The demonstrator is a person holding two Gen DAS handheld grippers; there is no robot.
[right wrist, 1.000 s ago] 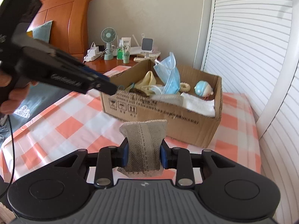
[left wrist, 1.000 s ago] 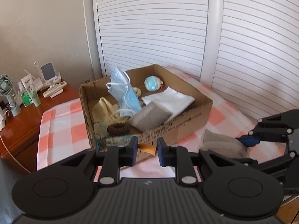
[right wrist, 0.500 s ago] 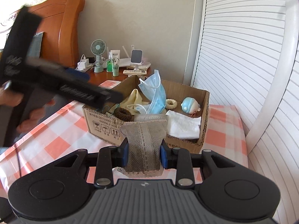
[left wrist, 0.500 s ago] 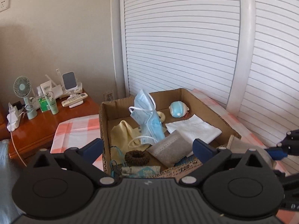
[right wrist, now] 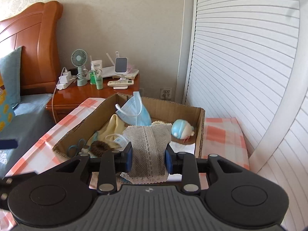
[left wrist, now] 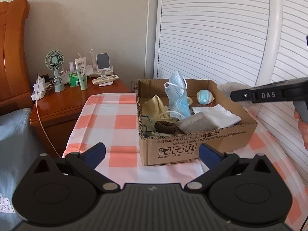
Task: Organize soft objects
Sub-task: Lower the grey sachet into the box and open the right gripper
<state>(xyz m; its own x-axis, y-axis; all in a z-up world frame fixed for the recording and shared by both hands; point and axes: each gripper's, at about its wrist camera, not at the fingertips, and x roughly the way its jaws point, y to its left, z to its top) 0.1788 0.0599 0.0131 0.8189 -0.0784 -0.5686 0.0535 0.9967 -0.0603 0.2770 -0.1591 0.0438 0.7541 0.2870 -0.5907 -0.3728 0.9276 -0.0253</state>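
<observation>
Right hand-held gripper (right wrist: 148, 158) clamps lace cloth (right wrist: 147, 150) above box (right wrist: 201, 127).

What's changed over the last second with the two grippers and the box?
The left gripper opened wide and is empty; it was nearly shut a second ago, with nothing clearly between its pads. The right gripper carried the grey lace cloth up from the checked tablecloth to over the cardboard box, and is shut on it as before. The box's contents, blue face mask included, lie unchanged.
</observation>
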